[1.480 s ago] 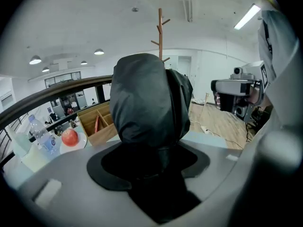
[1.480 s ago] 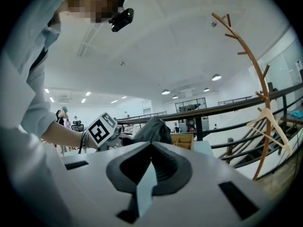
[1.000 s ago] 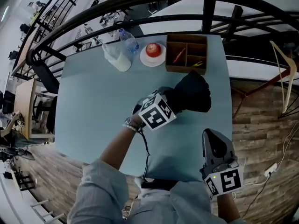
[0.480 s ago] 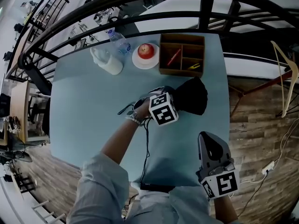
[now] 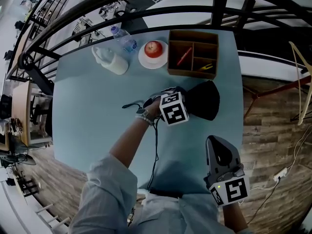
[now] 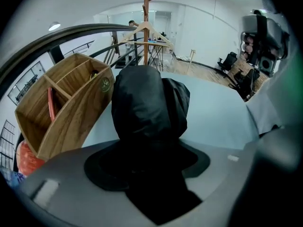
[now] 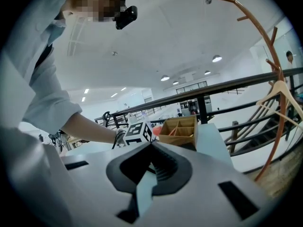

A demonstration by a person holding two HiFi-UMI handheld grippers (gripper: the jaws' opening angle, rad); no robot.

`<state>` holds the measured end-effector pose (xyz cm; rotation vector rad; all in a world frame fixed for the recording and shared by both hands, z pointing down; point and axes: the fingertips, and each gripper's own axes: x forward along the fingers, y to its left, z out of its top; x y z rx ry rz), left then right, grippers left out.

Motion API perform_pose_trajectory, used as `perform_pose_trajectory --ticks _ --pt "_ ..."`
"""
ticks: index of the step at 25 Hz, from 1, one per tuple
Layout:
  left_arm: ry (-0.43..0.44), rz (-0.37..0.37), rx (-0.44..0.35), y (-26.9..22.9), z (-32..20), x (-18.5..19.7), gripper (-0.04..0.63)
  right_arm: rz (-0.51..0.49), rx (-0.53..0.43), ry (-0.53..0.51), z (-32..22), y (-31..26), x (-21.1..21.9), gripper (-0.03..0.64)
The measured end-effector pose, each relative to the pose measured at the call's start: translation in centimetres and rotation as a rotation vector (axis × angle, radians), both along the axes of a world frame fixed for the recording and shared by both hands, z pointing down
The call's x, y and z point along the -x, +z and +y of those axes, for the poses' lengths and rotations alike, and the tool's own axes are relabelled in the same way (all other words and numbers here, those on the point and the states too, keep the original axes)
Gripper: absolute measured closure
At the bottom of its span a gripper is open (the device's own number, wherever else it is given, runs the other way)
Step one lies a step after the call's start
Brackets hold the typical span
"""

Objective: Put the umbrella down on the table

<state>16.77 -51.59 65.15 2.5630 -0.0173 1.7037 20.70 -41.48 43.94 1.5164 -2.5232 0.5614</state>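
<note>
**UMBRELLA STATUS: CLAMPED IN L GRIPPER, R SIDE OF TABLE**

Ref. head view; clock positions are taken from the centre of the table (image 5: 85, 116).

- 11 o'clock, near the far edge: a white jug (image 5: 111, 61) w/ a clear bottle (image 5: 124, 39) just beside it.
- 12 o'clock: a plate (image 5: 143, 61) carrying a red apple (image 5: 153, 48).
- 1 o'clock: a wooden box (image 5: 171, 57) w/ compartments, touching or just beside the plate.
- Approx. centre: your left gripper (image 5: 185, 105), jaws clenched on the black umbrella (image 5: 204, 100). The folded fabric fills the gap between them.
- Umbrella runs from those jaws toward 3 o'clock, over the tabletop and just beside the box's near wall. You cannot tell whether it rests fully on the surface.
- 5 o'clock, at the near right corner: your right gripper (image 5: 220, 143), jaws closed together w/ nothing between them, well apart from the umbrella.
</note>
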Motion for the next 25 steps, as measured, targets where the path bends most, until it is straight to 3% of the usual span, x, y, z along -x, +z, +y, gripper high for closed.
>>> perform_pose_trajectory --ticks 10,25 --pt "-0.002 0.019 0.038 0.1 0.1 0.1 0.330 -0.024 -0.001 -0.010 -1.2 0.2 0.2 0.618" --pt "-0.003 0.014 0.032 0.0 0.0 0.1 0.330 -0.016 -0.003 -0.022 -1.0 0.3 -0.1 0.618"
